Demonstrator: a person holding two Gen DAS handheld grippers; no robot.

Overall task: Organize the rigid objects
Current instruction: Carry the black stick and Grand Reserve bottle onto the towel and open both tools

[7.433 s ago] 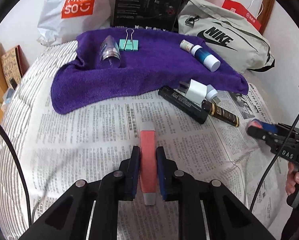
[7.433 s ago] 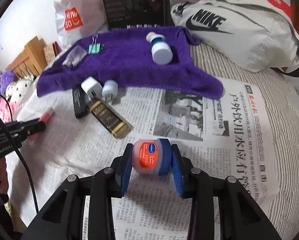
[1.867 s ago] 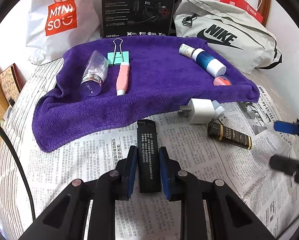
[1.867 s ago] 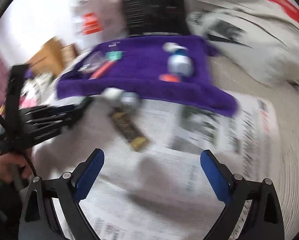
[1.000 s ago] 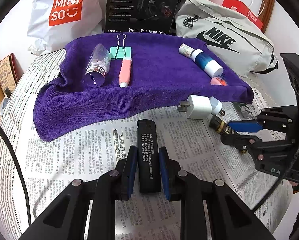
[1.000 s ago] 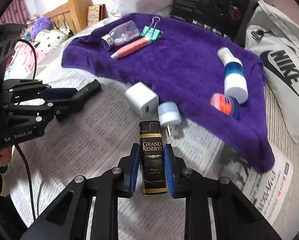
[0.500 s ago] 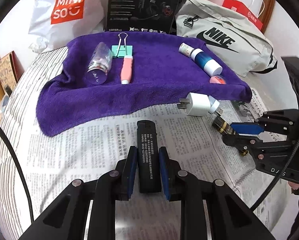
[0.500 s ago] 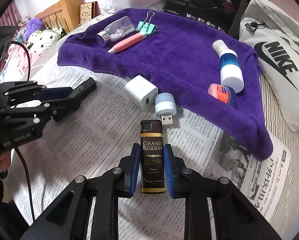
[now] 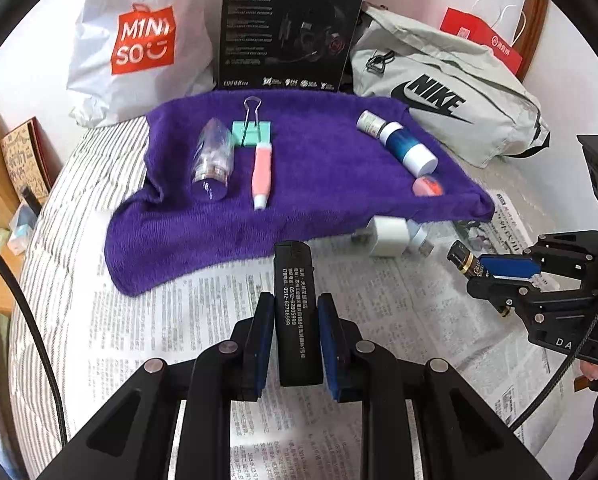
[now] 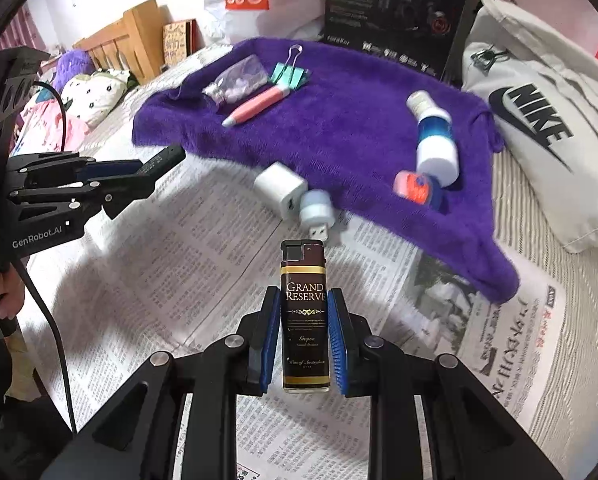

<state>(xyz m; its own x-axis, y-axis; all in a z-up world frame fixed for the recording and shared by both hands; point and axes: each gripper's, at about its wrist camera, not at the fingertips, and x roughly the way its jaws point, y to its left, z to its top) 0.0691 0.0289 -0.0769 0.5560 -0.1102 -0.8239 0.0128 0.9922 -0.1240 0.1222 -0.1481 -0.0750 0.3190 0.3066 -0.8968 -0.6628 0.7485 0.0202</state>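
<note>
Left hand-held gripper clamped around black lighter; right hand-held gripper around brown lighter.

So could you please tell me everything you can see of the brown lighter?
The brown lighter is a slim, glossy dark-brown bar with gold bands, "GRAND RESERVE" printed in white and a black cap at its far end. The right gripper is shut on its lower half, blue pads against its long sides, cap pointing away from the camera. It sits over the newspaper, short of the USB plug.
</note>
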